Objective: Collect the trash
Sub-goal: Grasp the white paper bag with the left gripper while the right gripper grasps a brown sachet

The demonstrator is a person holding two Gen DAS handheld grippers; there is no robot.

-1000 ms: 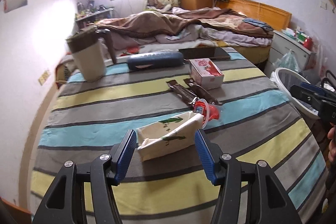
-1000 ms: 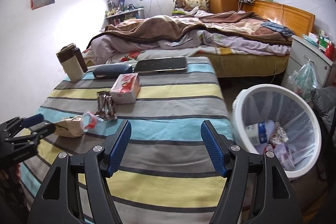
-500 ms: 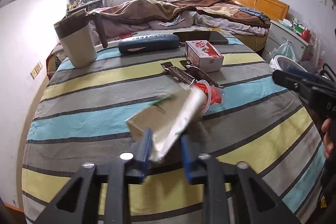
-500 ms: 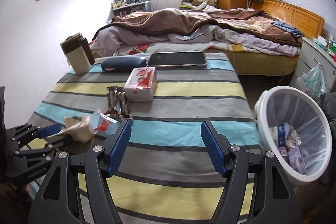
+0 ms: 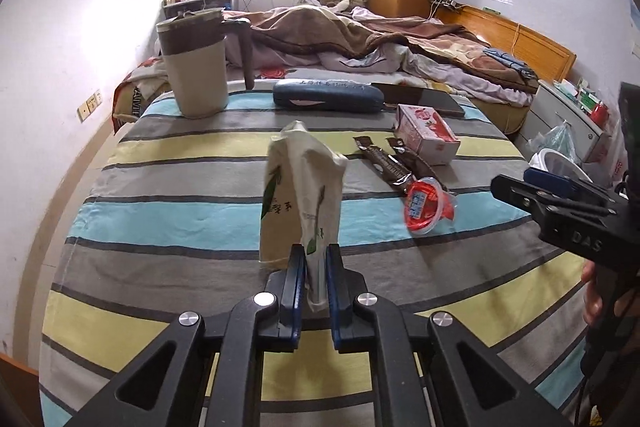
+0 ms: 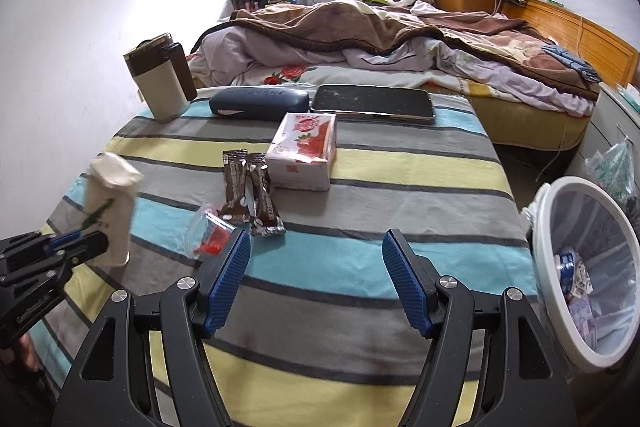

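My left gripper (image 5: 313, 259) is shut on a cream tissue pack with green leaf print (image 5: 300, 191) and holds it upright above the striped table; it also shows in the right wrist view (image 6: 110, 203). A clear cup with a red lid (image 5: 426, 205) lies on its side beside two brown snack wrappers (image 5: 386, 163). My right gripper (image 6: 316, 267) is open and empty above the table's front, with the cup (image 6: 208, 237) just off its left finger. A white trash basket (image 6: 592, 267) with rubbish in it stands on the floor to the right.
On the striped table (image 6: 400, 187) stand a beige mug with a brown lid (image 5: 196, 67), a dark blue glasses case (image 5: 326, 95), a black tablet (image 6: 372, 103) and a strawberry-print box (image 6: 304, 151). An unmade bed (image 6: 400, 39) lies behind.
My left gripper closed on the tissue pack and lifted it from lying flat to standing upright. My right gripper moved forward and left over the table, staying open.
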